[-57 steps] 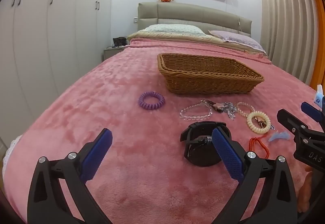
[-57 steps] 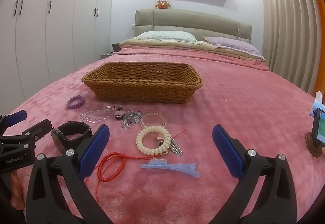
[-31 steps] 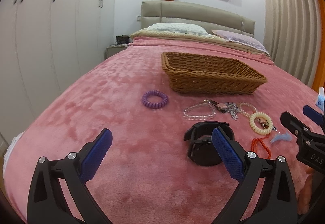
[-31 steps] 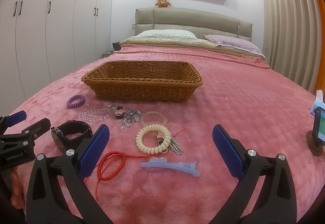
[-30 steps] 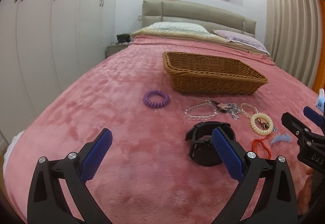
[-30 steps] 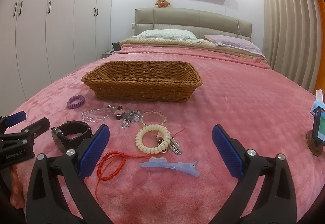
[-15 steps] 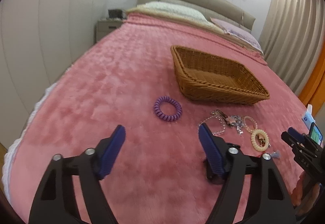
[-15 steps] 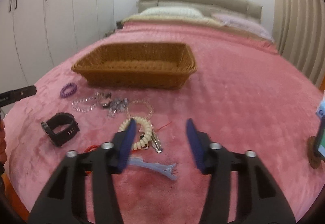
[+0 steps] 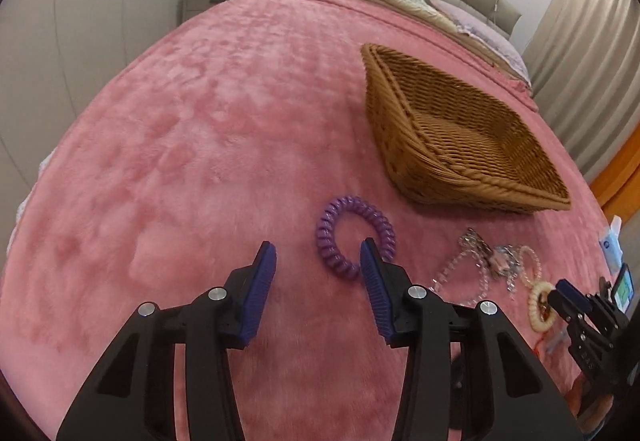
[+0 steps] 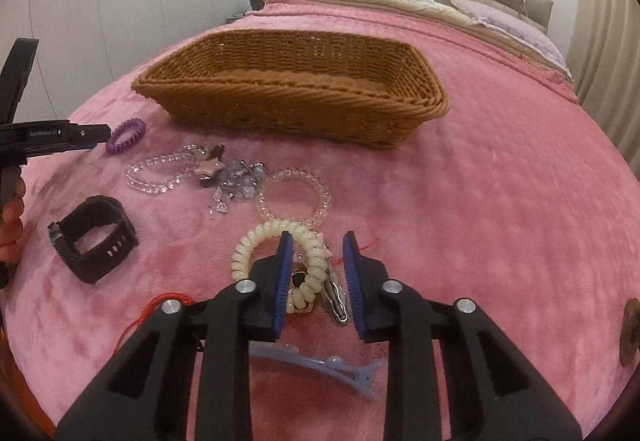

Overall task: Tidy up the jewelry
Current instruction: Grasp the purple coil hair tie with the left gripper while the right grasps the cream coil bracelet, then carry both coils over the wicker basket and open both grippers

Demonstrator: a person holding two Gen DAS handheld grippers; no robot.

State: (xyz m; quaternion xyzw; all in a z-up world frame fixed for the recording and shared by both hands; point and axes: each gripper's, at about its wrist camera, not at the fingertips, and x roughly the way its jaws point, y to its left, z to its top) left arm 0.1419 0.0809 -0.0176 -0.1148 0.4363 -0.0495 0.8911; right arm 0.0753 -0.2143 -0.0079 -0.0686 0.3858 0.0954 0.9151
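**Nothing in the basket yet, both grippers closing in**

From where I stand, the sorting has barely begun. The wicker basket sits empty on the pink bed, and every piece of jewelry lies loose on the blanket in front of it.

The left gripper hovers low by the purple coil hair tie, fingers apart and holding nothing; its right finger overlaps the ring's near edge, so the tie is not yet squarely between them.

The right gripper has its fingers partly apart, straddling the near side of the cream coil bracelet, with a silver clip just beside it. I cannot tell whether the pads touch it.

Left to gather, I'd judge: the clear bead bracelets, the charm cluster, the black watch, the red cord and the pale blue hair clip.
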